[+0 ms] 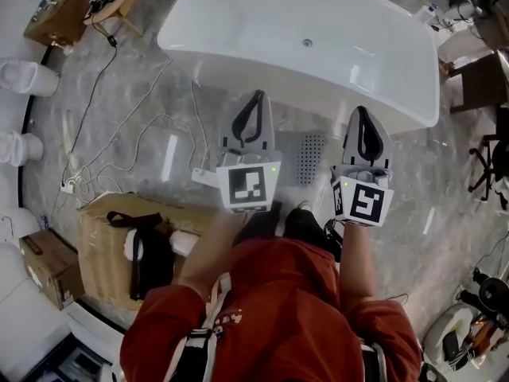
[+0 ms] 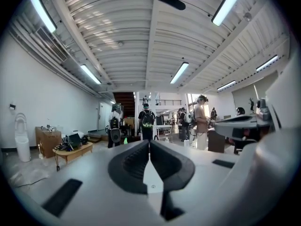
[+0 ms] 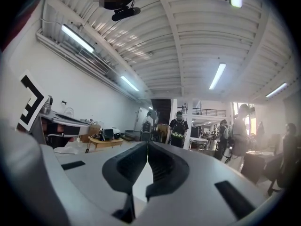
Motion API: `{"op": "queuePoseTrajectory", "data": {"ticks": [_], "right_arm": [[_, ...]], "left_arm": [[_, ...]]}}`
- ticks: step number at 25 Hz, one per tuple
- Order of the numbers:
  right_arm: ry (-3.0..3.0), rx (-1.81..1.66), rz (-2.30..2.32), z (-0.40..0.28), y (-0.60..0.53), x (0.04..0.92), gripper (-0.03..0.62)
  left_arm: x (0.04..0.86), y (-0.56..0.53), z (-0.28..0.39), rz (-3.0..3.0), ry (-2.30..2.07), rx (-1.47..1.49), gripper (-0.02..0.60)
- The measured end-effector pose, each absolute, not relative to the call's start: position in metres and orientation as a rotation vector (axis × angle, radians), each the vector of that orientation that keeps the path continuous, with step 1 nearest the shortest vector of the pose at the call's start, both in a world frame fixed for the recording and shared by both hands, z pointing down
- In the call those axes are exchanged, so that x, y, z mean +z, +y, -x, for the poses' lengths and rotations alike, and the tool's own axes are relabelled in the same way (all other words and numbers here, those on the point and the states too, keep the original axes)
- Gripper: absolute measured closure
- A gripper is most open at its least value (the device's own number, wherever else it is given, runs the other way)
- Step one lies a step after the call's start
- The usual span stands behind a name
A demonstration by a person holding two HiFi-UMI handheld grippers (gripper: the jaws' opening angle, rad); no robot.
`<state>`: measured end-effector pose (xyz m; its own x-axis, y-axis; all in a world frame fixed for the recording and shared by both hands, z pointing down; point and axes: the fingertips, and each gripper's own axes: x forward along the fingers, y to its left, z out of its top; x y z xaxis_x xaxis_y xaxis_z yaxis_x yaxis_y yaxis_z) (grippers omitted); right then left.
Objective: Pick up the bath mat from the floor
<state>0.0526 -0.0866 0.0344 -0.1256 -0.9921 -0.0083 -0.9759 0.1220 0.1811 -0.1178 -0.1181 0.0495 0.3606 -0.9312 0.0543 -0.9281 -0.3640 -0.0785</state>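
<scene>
- A white bathtub stands on the grey marble floor
- White cables lie near a cardboard box
- Several people stand far behind a low wooden table

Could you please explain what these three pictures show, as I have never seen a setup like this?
There is no robot arm here. A person in a red top holds a two-jaw gripper in each hand. The head view comes from a camera on the person's head, looking steeply down. In it the left gripper and the right gripper, each carrying a cube with square markers, point toward a white bathtub. On the floor in front of the tub lies a grey mat, probably the bath mat, not yet touched. A cardboard box stands to the left. The other two pictures come from cameras riding on each gripper, looking along its jaws into the room. Both pairs of jaws are closed with nothing between them.
</scene>
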Motion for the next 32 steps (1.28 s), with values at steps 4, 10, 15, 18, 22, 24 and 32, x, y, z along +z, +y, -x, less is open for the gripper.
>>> {"op": "queuePoseTrajectory", "data": {"ticks": [4, 10, 15, 18, 22, 24, 32], "right_arm": [[-2.234, -0.192, -1.987, -0.052, -0.097, 0.053, 0.582], [-2.218, -0.146, -1.959, -0.061, -0.105, 0.083, 0.582], [-2.197, -0.086, -1.95, -0.086, -0.117, 0.122, 0.582], [-2.187, -0.05, -1.928, -0.096, -0.123, 0.152, 0.582], [-2.17, -0.002, -1.887, -0.108, -0.128, 0.198, 0.582], [-2.165, 0.031, -1.867, -0.113, -0.132, 0.224, 0.582], [-2.162, 0.169, -1.766, -0.118, -0.139, 0.354, 0.582]], "left_arm": [[0.07, -0.127, 0.124, 2.583, 1.758, -0.169, 0.565], [0.103, -0.131, 0.122, 2.59, 1.796, -0.228, 0.565], [0.127, -0.139, 0.106, 2.58, 1.855, -0.225, 0.565], [0.15, -0.142, 0.102, 2.573, 1.884, -0.258, 0.565], [0.192, -0.143, 0.096, 2.57, 1.902, -0.332, 0.565], [0.217, -0.146, 0.094, 2.572, 1.917, -0.376, 0.565], [0.33, -0.138, 0.101, 2.561, 2.027, -0.502, 0.565]]}}
